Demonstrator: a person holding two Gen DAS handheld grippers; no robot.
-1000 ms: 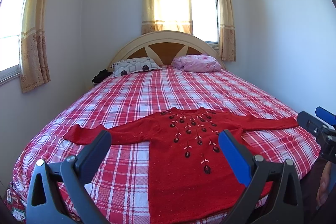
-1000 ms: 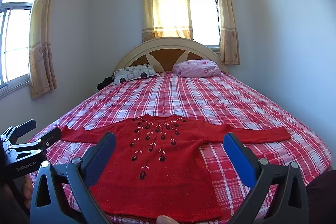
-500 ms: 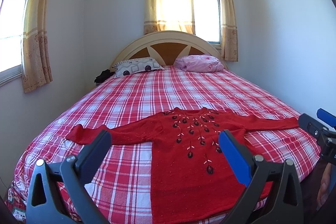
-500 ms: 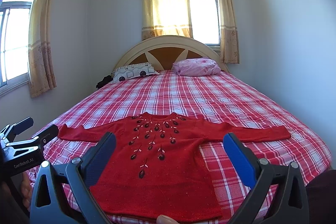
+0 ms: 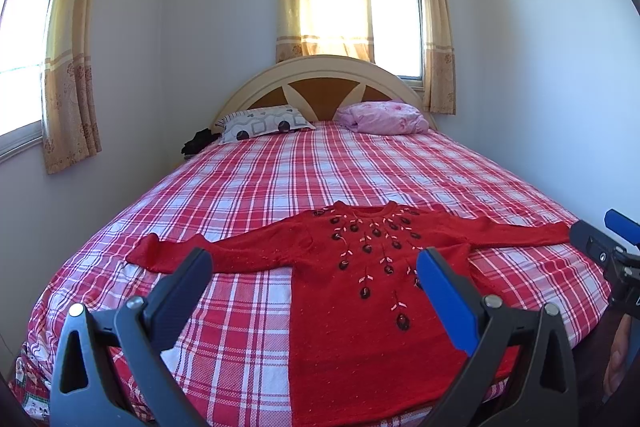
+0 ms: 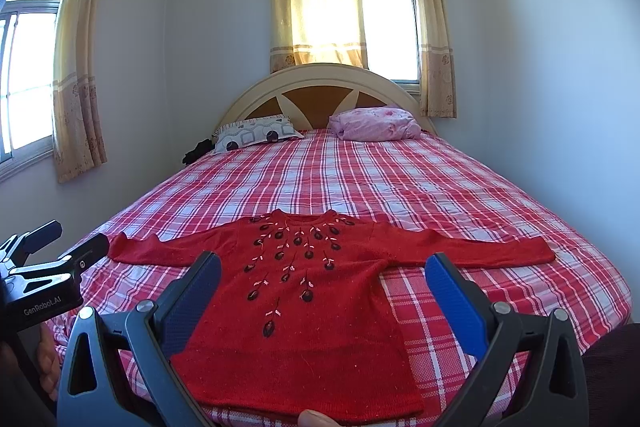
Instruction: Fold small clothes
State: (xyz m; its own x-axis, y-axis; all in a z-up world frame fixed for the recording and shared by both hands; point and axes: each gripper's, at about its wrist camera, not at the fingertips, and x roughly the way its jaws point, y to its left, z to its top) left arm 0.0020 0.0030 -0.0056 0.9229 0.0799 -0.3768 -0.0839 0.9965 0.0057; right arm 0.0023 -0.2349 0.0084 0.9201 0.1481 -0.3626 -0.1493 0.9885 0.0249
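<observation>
A small red knitted sweater (image 5: 360, 291) with dark embroidered flowers lies flat, front up, sleeves spread, at the foot of the bed; it also shows in the right wrist view (image 6: 304, 291). My left gripper (image 5: 314, 267) is open and empty, held above the sweater's left half. My right gripper (image 6: 322, 271) is open and empty, held above the sweater's body. The right gripper also shows at the right edge of the left wrist view (image 5: 608, 247). The left gripper also shows at the left edge of the right wrist view (image 6: 48, 255).
The bed (image 5: 320, 179) has a red and white checked sheet. A patterned pillow (image 5: 260, 121) and a pink pillow (image 5: 380, 117) lie by the headboard (image 5: 320, 87). Walls stand close on both sides. A dark bundle (image 5: 198, 141) sits left of the pillows.
Both grippers have drifted slightly; the sweater sits a little higher and further right in both views. Both stay open and the sweater lies unmoved.
</observation>
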